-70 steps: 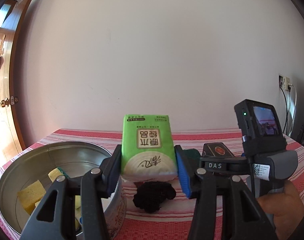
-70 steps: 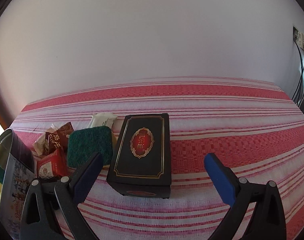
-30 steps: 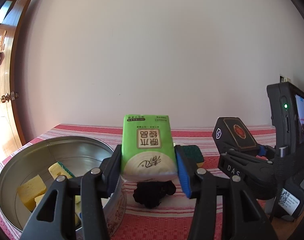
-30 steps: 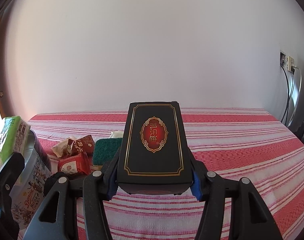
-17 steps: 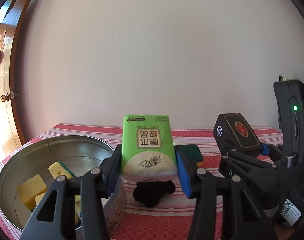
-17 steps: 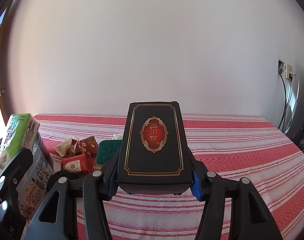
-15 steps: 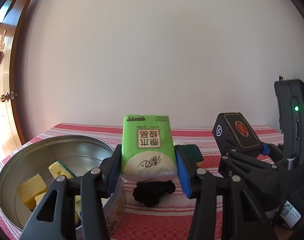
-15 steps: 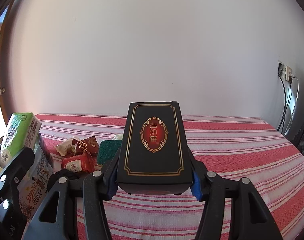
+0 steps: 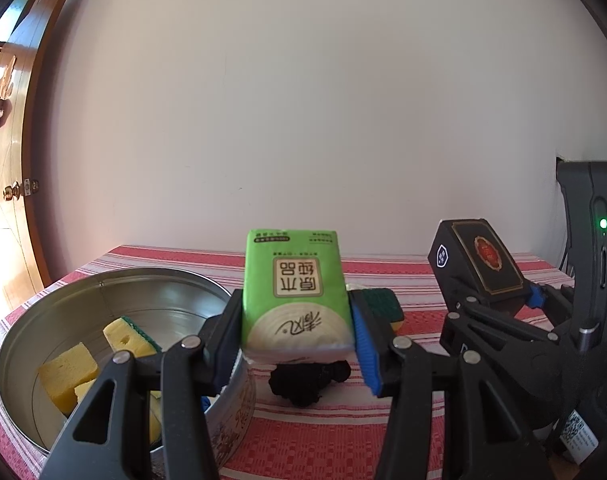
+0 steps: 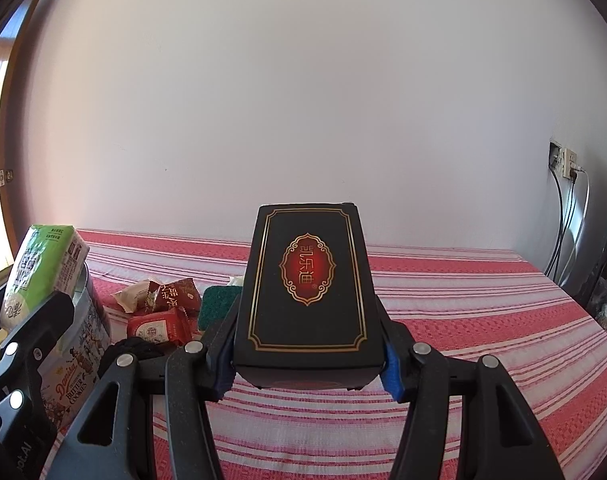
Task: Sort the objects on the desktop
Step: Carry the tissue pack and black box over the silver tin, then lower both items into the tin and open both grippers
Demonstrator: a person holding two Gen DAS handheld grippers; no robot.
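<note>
My left gripper is shut on a green tissue pack, held in the air beside the round metal cookie tin. Yellow sponges lie inside the tin. My right gripper is shut on a black box with a red and gold emblem, lifted above the striped cloth. The left wrist view also shows that black box in the right gripper at the right. The right wrist view shows the tissue pack at the left edge, over the tin.
A black crumpled object lies on the red striped tablecloth beside the tin. A green scouring sponge and red snack packets lie behind it. Cables and a wall socket are at the right. A wooden door stands at the left.
The right gripper closed on the black box and lifted it off the cloth; over the last second it drifted a little. The left gripper with the tissue pack has stayed still.
</note>
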